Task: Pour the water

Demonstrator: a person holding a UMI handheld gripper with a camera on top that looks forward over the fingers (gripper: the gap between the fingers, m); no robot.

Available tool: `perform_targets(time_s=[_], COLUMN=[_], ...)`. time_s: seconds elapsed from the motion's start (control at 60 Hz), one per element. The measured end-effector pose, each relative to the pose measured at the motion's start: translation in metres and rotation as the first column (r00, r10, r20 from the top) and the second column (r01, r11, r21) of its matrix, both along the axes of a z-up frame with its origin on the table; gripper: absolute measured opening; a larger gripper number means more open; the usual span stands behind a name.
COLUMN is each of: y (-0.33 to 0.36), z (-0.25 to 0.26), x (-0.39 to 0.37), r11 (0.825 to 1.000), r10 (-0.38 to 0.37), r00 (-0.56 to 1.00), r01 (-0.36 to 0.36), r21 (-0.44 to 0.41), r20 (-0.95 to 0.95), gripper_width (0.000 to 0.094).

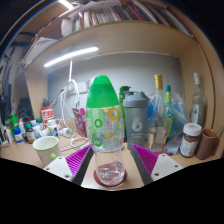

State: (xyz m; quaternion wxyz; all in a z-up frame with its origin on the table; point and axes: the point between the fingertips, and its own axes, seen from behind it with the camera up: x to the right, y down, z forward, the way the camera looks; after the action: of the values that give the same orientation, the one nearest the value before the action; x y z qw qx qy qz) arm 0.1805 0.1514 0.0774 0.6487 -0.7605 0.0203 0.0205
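A clear plastic water bottle (107,125) with a green domed cap and a label of coloured rings stands upright between my fingers. Its round pink-rimmed bottom shows low down, close to the camera, lifted off the desk. My gripper (109,158) is shut on the bottle's lower body, and the magenta pads (76,158) press it from both sides. A pale green cup (46,150) with a pattern stands on the desk to the left, beyond the left finger.
Behind the bottle stand a grey shaker bottle (135,108), tall glass bottles (159,105) and a brown-lidded jar (190,140) to the right. Small bottles (25,130) crowd the desk's left. A shelf (110,30) runs overhead.
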Motion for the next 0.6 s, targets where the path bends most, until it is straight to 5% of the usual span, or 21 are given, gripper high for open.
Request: perform_targets(time_s=[0.267, 0.6], y=[-0.058, -0.22], z=[-0.001, 0.049], x=[0.006, -0.031], r11=[0.998, 0.998], r10=[-0.011, 0.06], r00=[0.998, 0.998], r01=[0.007, -0.06], r21=[-0.058, -0.014], r20=[-0.059, 0.004], gripper_width=[0.0843, 0.0841])
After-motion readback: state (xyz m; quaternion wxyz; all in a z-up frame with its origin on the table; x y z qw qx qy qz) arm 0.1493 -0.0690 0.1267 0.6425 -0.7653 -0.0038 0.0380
